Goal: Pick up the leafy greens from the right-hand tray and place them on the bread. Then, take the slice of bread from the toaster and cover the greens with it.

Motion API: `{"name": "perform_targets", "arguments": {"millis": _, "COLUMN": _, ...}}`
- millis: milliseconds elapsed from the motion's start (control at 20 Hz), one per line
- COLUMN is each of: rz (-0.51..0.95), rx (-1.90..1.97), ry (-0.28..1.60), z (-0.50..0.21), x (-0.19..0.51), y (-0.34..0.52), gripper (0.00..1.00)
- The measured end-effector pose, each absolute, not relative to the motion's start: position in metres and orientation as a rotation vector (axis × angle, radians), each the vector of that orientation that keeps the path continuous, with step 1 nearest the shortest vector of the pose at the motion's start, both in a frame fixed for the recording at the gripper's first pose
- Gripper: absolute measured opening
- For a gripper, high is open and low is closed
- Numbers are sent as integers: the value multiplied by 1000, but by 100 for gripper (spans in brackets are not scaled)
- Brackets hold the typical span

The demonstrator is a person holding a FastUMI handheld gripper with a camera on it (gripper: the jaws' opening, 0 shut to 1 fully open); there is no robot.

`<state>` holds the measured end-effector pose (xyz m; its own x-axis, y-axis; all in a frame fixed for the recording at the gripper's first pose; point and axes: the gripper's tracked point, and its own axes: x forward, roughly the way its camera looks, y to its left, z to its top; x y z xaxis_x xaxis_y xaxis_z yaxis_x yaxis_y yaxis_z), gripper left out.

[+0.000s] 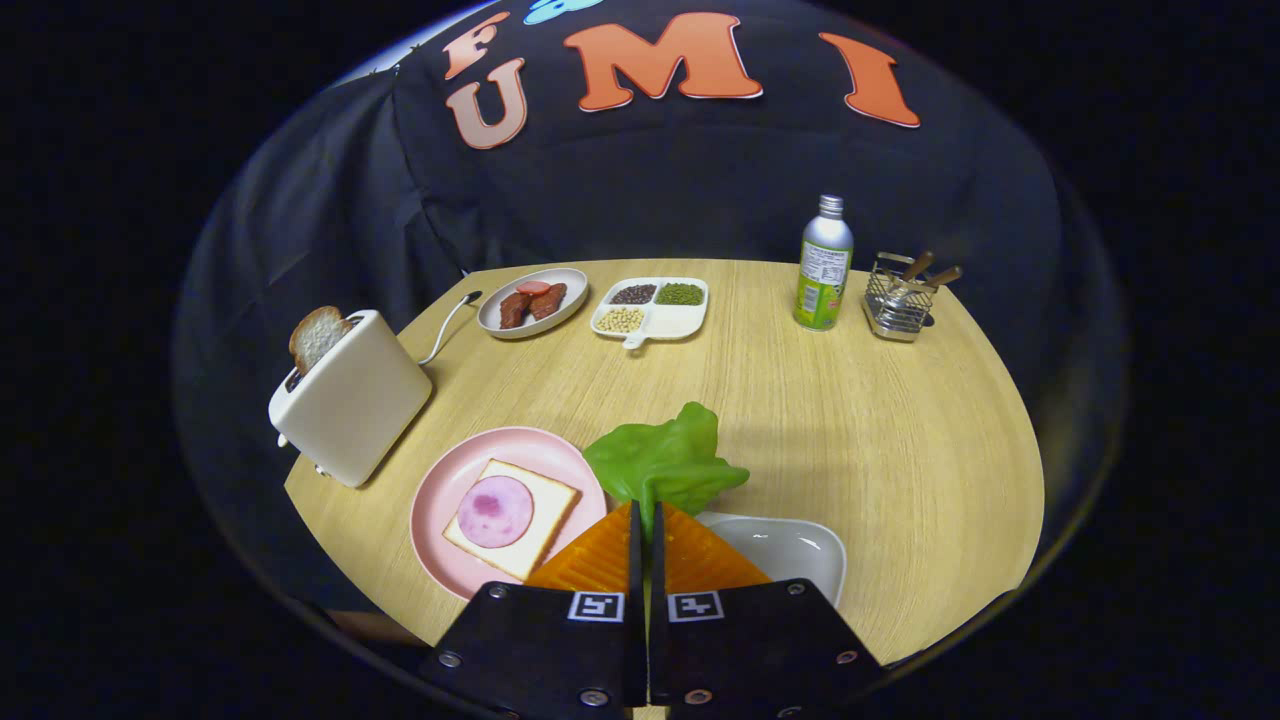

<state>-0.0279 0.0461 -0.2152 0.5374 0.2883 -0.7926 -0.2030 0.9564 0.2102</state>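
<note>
Fingers point(645, 515) pressed nearly together, pinching the base of the leafy greens point(665, 462), which stick up just ahead of the tips. Greens are lifted, held between the white tray point(800, 548) behind the right finger and the pink plate point(440, 490) beside the left finger. White tray looks bare where it is visible. On the pink plate lies a bread slice point(535, 545) with a round ham slice point(494, 511) on top, just left of the fingers. Toaster point(350, 410) stands further left near the surface edge, tilted in view, with a second bread slice point(316, 336) poking out of its slot; its cord point(447, 320) runs back toward a grey plate of meat pieces point(532, 300). Next to that, a white divided dish point(652, 305) with beans and grains. Far right on the wooden surface point(880, 430): a can-shaped bottle point(824, 265) upright, and just beside it a wire holder point(898, 300) with wooden-handled utensils.
</note>
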Motion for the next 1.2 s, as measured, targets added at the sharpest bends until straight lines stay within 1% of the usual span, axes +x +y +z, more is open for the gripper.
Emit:
{"name": "perform_targets", "arguments": {"millis": 550, "rz": 488, "rx": 61, "ry": 995, "z": -217, "x": -39, "y": 123, "gripper": 2}}
{"name": "perform_targets", "arguments": {"millis": 750, "rz": 526, "rx": 40, "ry": 1015, "z": -221, "x": -42, "y": 140, "gripper": 2}}
{"name": "perform_targets", "arguments": {"millis": 1200, "rz": 662, "rx": 64, "ry": 1059, "z": -229, "x": -55, "y": 185, "gripper": 3}}
